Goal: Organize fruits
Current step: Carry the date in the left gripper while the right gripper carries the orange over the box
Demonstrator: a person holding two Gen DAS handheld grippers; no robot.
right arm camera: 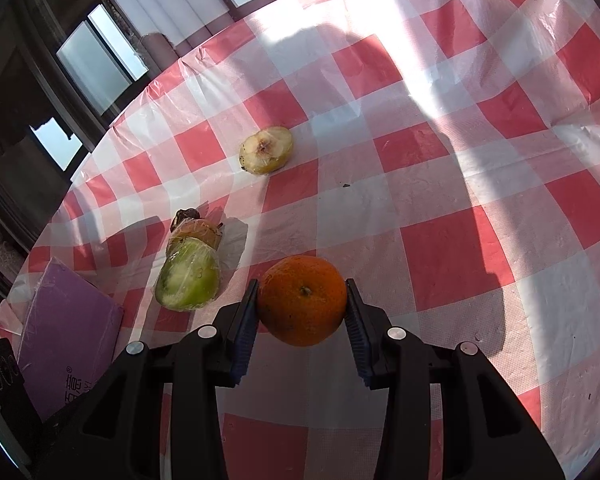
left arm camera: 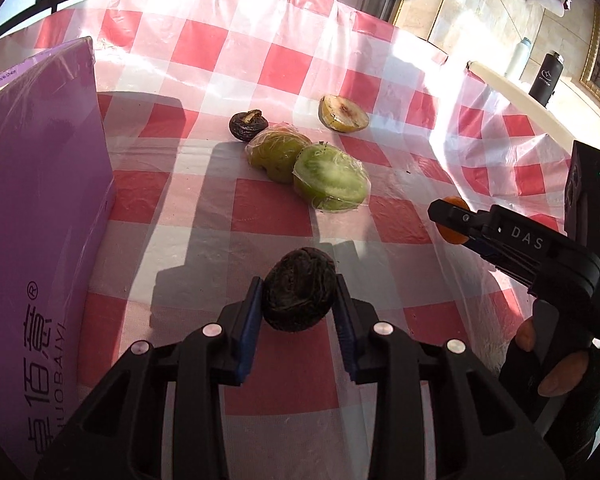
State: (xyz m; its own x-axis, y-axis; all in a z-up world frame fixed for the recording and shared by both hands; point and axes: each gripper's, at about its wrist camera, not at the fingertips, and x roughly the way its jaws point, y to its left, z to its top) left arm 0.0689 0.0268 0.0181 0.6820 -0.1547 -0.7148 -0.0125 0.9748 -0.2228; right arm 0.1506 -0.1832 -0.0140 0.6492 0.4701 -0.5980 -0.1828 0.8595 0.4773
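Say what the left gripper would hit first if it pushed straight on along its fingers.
Likely the wrapped green fruit half. The left gripper is shut on a dark wrinkled fruit and points down across the checked tablecloth; that cloth may come first, since depth is unclear.

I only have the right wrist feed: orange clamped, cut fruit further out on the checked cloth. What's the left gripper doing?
Observer: The left gripper is shut on a dark wrinkled fruit, pads against both its sides.
Operator: Any other dark fruit out there? I see just a scrap behind the wrapped pieces.
Observer: Yes, a second dark wrinkled fruit sits on the cloth, touching the far wrapped green piece.
Operator: Anything beyond the table's right edge?
Observer: A white bottle and a black bottle stand there, beyond the cloth.
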